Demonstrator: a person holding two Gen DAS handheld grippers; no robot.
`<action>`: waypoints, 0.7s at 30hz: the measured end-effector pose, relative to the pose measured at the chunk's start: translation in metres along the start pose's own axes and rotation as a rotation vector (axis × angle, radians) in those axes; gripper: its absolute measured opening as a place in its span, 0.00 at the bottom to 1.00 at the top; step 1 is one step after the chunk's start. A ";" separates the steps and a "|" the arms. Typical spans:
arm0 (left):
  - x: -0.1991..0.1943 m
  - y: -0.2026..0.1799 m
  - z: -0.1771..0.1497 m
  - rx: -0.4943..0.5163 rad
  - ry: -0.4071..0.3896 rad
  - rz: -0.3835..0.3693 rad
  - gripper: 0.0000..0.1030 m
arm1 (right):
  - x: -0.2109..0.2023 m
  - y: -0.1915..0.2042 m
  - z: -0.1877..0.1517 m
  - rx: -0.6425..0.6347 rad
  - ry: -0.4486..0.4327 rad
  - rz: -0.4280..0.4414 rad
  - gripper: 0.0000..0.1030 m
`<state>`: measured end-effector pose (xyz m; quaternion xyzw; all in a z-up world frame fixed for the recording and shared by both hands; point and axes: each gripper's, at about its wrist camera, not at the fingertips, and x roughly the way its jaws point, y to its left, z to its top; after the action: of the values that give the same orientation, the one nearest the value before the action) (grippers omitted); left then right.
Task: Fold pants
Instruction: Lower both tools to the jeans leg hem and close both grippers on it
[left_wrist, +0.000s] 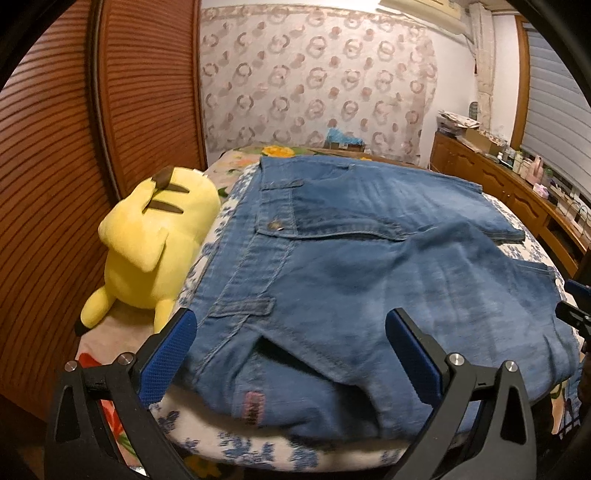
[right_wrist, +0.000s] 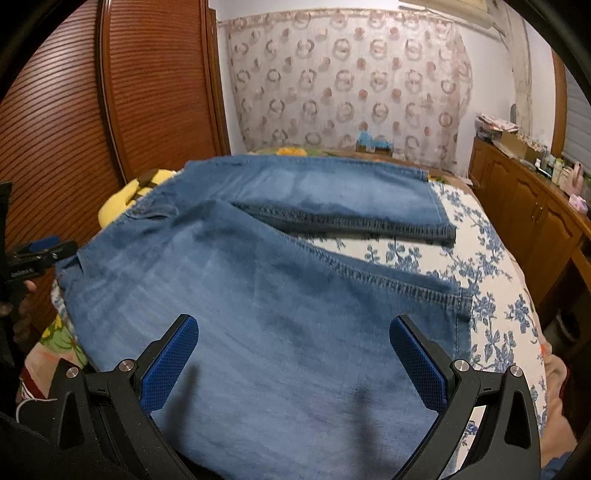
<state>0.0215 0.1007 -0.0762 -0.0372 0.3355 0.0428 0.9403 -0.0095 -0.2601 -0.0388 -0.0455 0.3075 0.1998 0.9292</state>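
Note:
Blue denim pants (left_wrist: 369, 251) lie spread on a bed, waistband toward the left, the two legs running right. My left gripper (left_wrist: 291, 350) hovers open over the near waist corner, its blue pads wide apart and nothing between them. In the right wrist view the same pants (right_wrist: 280, 295) show both leg hems at the right, a gap of bedspread between them. My right gripper (right_wrist: 295, 354) is open above the near leg, holding nothing. The left gripper (right_wrist: 40, 254) shows at the left edge there; the right gripper (left_wrist: 572, 314) peeks in at the right edge of the left wrist view.
A yellow plush toy (left_wrist: 155, 243) lies left of the waistband. The blue-flowered bedspread (right_wrist: 491, 295) covers the bed. A wooden louvred door (left_wrist: 74, 147) stands at left, a cluttered wooden cabinet (right_wrist: 524, 199) at right, a patterned curtain (left_wrist: 314, 81) behind.

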 end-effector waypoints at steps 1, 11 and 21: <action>0.000 0.002 -0.001 -0.004 0.002 0.001 0.97 | 0.001 -0.001 0.000 0.001 0.009 -0.003 1.00; -0.002 0.042 -0.021 -0.059 0.040 0.025 0.80 | 0.016 -0.002 0.000 0.001 0.068 -0.054 1.00; 0.001 0.058 -0.034 -0.084 0.072 0.028 0.59 | 0.019 0.009 -0.006 -0.011 0.108 -0.088 1.00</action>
<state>-0.0054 0.1548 -0.1056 -0.0735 0.3674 0.0687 0.9246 -0.0022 -0.2469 -0.0551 -0.0747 0.3536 0.1578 0.9190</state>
